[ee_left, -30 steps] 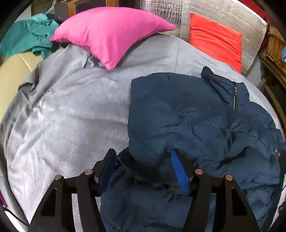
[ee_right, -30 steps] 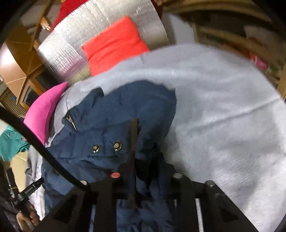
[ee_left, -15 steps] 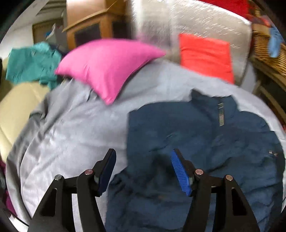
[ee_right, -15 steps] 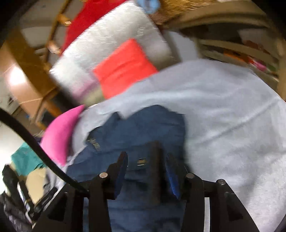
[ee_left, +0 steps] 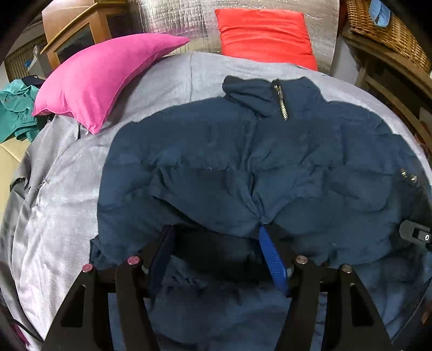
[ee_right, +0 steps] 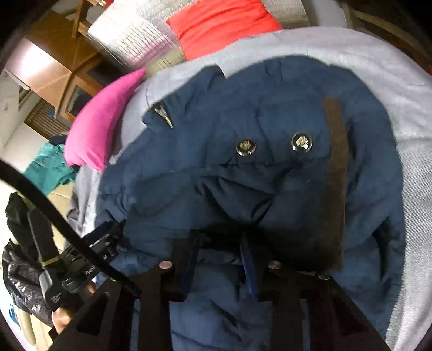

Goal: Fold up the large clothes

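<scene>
1. Jacket (ee_left: 270,167) lies on the grey cover (ee_left: 67,189), its lower part raised and draped over both grippers; I judge a hem-to-collar fold is underway.
2. Left gripper (ee_left: 216,248) stands fairly wide, fabric across its tips. Right gripper (ee_right: 220,256) is narrow, its jaws having just been closing, with cloth between them.
3. Next: carry the hem up to the collar (ee_left: 259,94), level.
4. Whether either pair of pads actually pinches is hidden under the fold.

A pink cushion (ee_left: 108,78) is being rested on the grey cover (ee_left: 62,194) of the bed, with a red cushion (ee_left: 266,37) being propped against a silver quilted panel (ee_left: 175,24) behind it. A teal garment (ee_left: 14,113) is being left crumpled beside the bed, and a wicker basket (ee_left: 386,29) is being kept on wooden shelving.
</scene>
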A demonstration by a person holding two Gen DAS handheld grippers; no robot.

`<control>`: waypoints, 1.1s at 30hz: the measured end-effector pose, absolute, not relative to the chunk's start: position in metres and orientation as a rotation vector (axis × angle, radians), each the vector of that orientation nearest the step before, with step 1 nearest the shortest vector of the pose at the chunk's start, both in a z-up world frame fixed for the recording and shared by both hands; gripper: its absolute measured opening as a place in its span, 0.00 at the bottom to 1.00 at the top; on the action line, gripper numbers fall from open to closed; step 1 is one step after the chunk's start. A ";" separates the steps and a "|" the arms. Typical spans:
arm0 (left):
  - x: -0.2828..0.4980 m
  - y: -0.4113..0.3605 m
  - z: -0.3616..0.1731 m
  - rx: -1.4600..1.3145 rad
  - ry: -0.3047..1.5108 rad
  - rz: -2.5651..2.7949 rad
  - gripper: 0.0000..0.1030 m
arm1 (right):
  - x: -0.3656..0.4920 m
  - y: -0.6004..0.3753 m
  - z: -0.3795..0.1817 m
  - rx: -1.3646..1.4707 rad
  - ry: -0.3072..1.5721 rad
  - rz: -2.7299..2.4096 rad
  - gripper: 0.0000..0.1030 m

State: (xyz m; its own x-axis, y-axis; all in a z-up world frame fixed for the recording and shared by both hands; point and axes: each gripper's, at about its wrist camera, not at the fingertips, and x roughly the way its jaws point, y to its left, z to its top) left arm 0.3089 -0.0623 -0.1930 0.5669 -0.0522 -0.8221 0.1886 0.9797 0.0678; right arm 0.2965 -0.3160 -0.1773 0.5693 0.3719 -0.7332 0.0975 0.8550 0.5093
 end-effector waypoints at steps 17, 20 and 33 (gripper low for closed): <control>0.284 -0.061 -0.178 0.190 0.903 -0.154 0.64 | 0.274 -0.356 -0.159 0.629 0.943 0.140 0.33; 0.283 -0.038 -0.163 0.172 0.838 -0.118 0.64 | 0.252 -0.389 -0.151 0.692 0.923 0.101 0.40; 0.306 -0.006 -0.186 0.209 0.928 0.000 0.64 | 0.271 -0.380 -0.165 0.572 0.935 -0.002 0.22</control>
State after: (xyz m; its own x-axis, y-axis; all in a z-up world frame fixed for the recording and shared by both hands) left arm 0.3056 -0.0057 -0.1861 0.6010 0.0903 -0.7941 0.0895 0.9797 0.1792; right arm 0.2707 -0.3805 -0.1651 0.6049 0.2399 -0.7593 0.2435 0.8521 0.4632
